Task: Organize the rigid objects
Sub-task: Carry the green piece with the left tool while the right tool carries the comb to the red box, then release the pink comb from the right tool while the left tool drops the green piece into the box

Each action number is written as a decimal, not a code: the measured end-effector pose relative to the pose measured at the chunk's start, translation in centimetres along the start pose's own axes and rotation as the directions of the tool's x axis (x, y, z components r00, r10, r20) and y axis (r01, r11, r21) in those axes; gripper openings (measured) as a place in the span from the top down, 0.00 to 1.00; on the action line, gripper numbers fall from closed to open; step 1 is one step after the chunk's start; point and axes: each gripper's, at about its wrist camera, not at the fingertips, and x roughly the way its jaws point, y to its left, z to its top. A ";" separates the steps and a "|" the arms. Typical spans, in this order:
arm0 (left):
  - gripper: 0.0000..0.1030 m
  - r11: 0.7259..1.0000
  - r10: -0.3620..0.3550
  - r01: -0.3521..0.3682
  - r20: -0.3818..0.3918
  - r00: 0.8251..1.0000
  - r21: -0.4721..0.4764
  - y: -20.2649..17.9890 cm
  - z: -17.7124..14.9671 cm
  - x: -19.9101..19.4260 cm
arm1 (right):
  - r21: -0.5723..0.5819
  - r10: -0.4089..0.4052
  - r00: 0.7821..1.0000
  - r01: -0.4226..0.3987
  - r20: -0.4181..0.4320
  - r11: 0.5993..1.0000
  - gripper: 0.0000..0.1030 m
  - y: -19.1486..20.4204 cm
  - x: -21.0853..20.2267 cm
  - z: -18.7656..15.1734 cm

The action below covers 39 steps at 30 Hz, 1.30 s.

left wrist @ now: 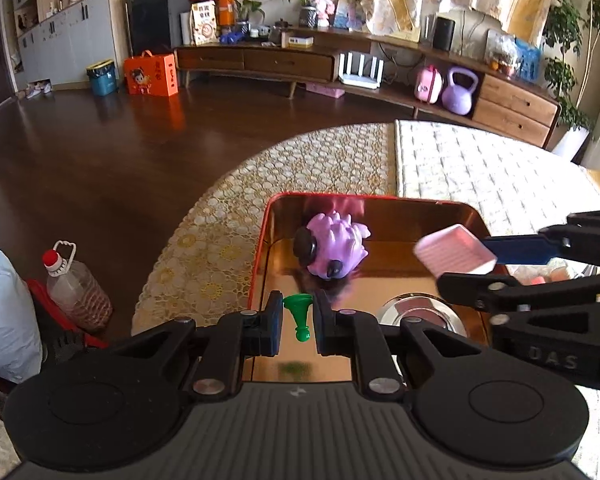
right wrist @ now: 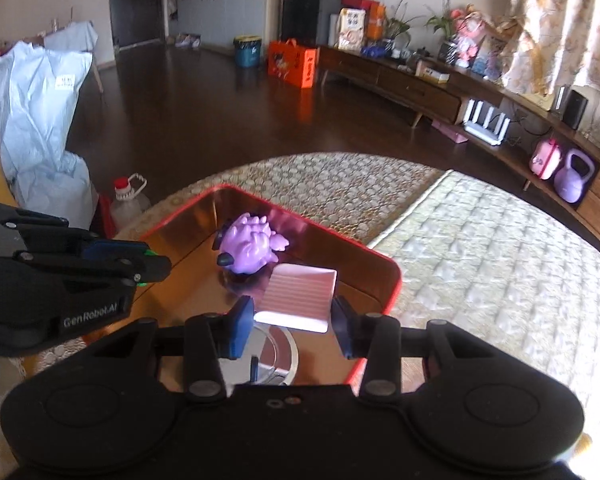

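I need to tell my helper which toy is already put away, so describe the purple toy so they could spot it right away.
Find the round table with the lace cloth, then the red-rimmed tin with a shiny gold inside standing on it. The purple toy lies in the tin's far end: a spiky, rounded animal figure with dark feet, the only purple thing in the tin.

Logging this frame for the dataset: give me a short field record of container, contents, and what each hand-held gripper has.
container: red-rimmed tin, shiny gold inside, on the lace-covered table
inside tin: purple spiky toy, round silver lid-like item
left hand-held gripper: shut on green pawn-shaped piece, over the tin
right hand-held gripper: shut on pink ridged tray, over the tin
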 end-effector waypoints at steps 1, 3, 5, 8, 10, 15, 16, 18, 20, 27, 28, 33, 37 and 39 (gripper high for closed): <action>0.85 1.000 -0.005 0.005 -0.010 1.000 0.002 0.0 0.1 0.4 | -0.002 0.002 1.000 -0.002 -0.010 1.000 0.59 0.0 0.4 0.1; 0.85 1.000 -0.006 0.006 -0.027 1.000 0.002 0.0 0.3 1.3 | -0.002 0.006 1.000 -0.006 -0.027 1.000 0.59 -0.1 1.3 0.2; 0.85 1.000 -0.016 0.016 -0.047 0.999 0.003 0.1 0.5 2.0 | -0.009 0.005 0.999 -0.005 -0.039 1.000 0.59 -0.1 1.9 0.2; 0.85 1.000 -0.021 0.022 -0.064 0.998 0.019 0.0 0.6 3.0 | -0.033 0.003 0.999 -0.005 -0.054 0.999 0.59 0.3 2.5 0.2; 0.85 0.999 -0.023 0.025 -0.068 0.997 0.031 -0.2 0.7 3.4 | -0.043 0.005 0.998 -0.007 -0.063 0.999 0.59 0.4 2.9 0.3; 0.85 0.998 -0.018 0.022 -0.078 0.997 0.053 -0.6 1.3 4.3 | -0.027 0.010 0.997 -0.012 -0.072 1.000 0.59 -0.1 3.5 0.7; 0.85 0.998 -0.024 0.028 -0.080 0.996 0.053 -0.6 1.5 4.4 | -0.020 0.013 0.997 -0.014 -0.074 1.000 0.59 -0.2 3.6 0.7; 0.85 0.998 -0.020 0.025 -0.082 0.996 0.060 -0.7 1.7 4.6 | -0.012 0.016 0.997 -0.017 -0.075 1.000 0.59 -0.4 3.6 0.6; 0.85 0.998 -0.019 0.024 -0.083 0.996 0.064 -0.8 1.8 4.8 | 0.000 0.019 0.997 -0.019 -0.072 1.000 0.59 -0.6 3.5 0.5; 0.85 0.997 -0.024 0.030 -0.076 0.997 0.073 -1.1 1.2 4.5 | 0.017 0.025 0.998 -0.024 -0.057 1.000 0.57 -1.2 2.7 0.2; 0.85 0.997 -0.022 0.027 -0.075 0.997 0.075 -1.1 1.1 4.4 | 0.015 0.024 0.998 -0.024 -0.053 1.000 0.56 -1.2 2.6 0.1; 0.85 0.996 -0.020 0.026 -0.078 0.997 0.080 -1.2 0.9 4.2 | 0.030 0.034 0.999 -0.033 -0.034 0.999 0.53 -1.4 1.5 -0.2; 0.85 0.998 -0.031 0.036 -0.087 0.996 0.059 -1.1 0.7 3.9 | 0.031 0.045 0.999 -0.044 -0.013 0.999 0.50 -1.4 0.4 -0.6; 0.84 0.998 -0.035 0.039 -0.083 0.996 0.052 -1.0 0.7 3.5 | 0.038 0.054 0.999 -0.054 -0.001 0.998 0.49 -1.4 -0.3 -0.7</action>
